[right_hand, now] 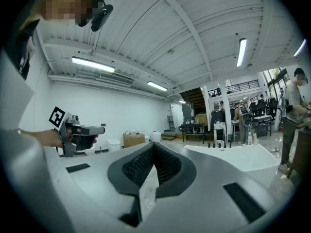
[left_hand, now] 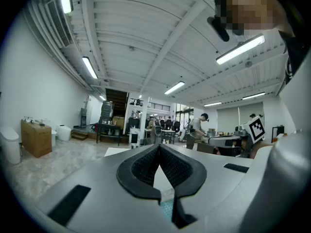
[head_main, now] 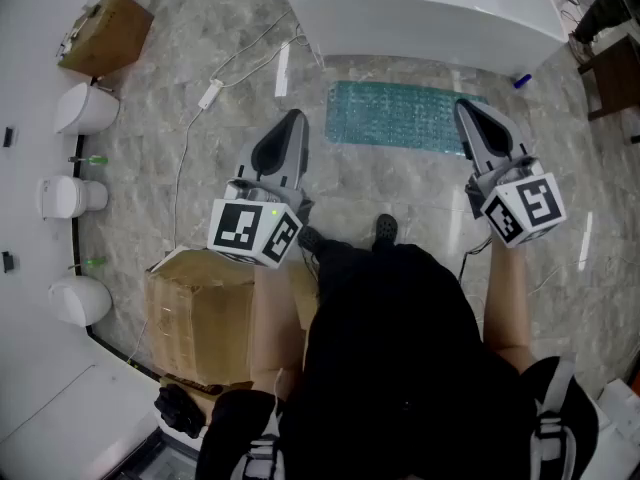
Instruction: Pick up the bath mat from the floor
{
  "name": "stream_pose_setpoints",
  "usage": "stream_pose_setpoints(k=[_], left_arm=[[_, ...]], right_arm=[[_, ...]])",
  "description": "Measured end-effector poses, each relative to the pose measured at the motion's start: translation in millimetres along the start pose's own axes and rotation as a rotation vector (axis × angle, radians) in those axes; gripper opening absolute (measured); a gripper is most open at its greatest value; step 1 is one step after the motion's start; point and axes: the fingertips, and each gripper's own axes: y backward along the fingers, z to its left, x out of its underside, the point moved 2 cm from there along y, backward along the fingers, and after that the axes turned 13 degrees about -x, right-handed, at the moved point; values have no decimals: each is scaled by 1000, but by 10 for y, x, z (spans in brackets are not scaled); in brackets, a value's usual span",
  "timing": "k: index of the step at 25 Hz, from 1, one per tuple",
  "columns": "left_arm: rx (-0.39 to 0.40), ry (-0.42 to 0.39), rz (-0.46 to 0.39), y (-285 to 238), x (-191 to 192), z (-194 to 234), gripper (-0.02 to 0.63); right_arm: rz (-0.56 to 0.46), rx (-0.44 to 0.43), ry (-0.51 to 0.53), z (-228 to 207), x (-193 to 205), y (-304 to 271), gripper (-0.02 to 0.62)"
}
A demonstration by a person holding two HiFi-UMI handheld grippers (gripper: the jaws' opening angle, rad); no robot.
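Observation:
The teal bath mat (head_main: 400,116) lies flat on the marble floor in front of the white bathtub (head_main: 430,8). My left gripper (head_main: 293,120) is held high above the floor, to the left of the mat, its jaws shut with nothing between them. My right gripper (head_main: 467,108) hovers over the mat's right end, also shut and empty. The left gripper view shows the closed jaws (left_hand: 159,145) pointing level across the room, with a sliver of teal mat (left_hand: 166,208) below them. The right gripper view shows its closed jaws (right_hand: 153,144) and the left gripper (right_hand: 73,132) off to the side.
A large cardboard box (head_main: 200,313) stands at my left side, and a smaller box (head_main: 105,33) at the far left. Three white toilets (head_main: 70,196) line the left wall. A white cable (head_main: 210,93) runs over the floor. A dark chair (head_main: 610,73) is at the right.

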Motion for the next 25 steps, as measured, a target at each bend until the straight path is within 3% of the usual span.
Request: stream_pose_setpoints(k=[11, 16, 25], left_arm=[[-5, -22, 12, -49, 41, -80, 12], [-9, -39, 10, -36, 23, -95, 12], [26, -50, 33, -208, 84, -83, 12]], right_arm=[[7, -10, 13, -52, 41, 71, 12], [-33, 3, -24, -55, 29, 89, 12], [-9, 61, -49, -139, 183, 64, 12]])
